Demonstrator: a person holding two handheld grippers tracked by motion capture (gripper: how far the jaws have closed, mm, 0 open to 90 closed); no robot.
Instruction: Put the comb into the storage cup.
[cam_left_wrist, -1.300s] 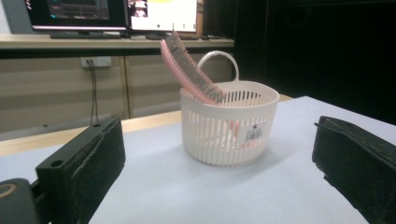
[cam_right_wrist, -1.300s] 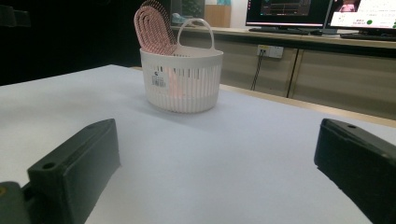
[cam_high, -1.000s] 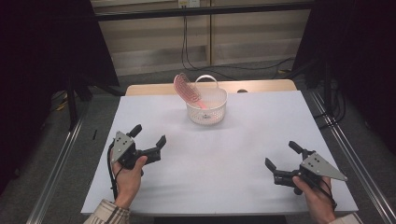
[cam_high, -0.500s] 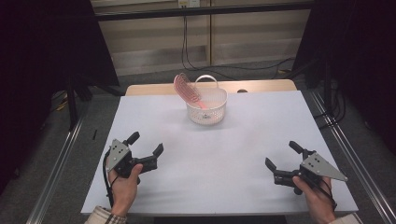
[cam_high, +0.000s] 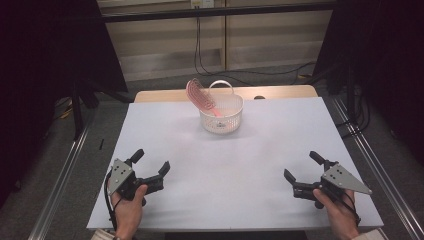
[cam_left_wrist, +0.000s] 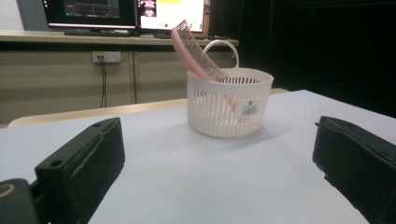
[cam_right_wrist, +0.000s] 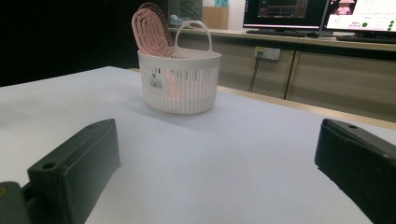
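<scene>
**Both tongs spread and empty near the front edge, basket at the back**

A white tabletop (cam_high: 225, 160) carries a small white slotted plastic basket (cam_high: 221, 116) with a hoop handle, standing upright near the far edge, about midway across. A pink plastic hairbrush (cam_high: 200, 96) leans inside it, its bristled head sticking up above the rim and tilted toward the left in the high view, its handle down inside the basket. A small barcode label shows on the basket's wall in both gripper views.

The left tongs (cam_high: 150, 165) sit near the front left corner, held in the person's left hand (cam_high: 127, 207), jaws spread wide with nothing between them. The right tongs (cam_high: 302, 167) sit near the front right corner, held in the right hand (cam_high: 340, 215), jaws likewise spread and empty. Both are well apart from the basket and point roughly toward it.
</scene>
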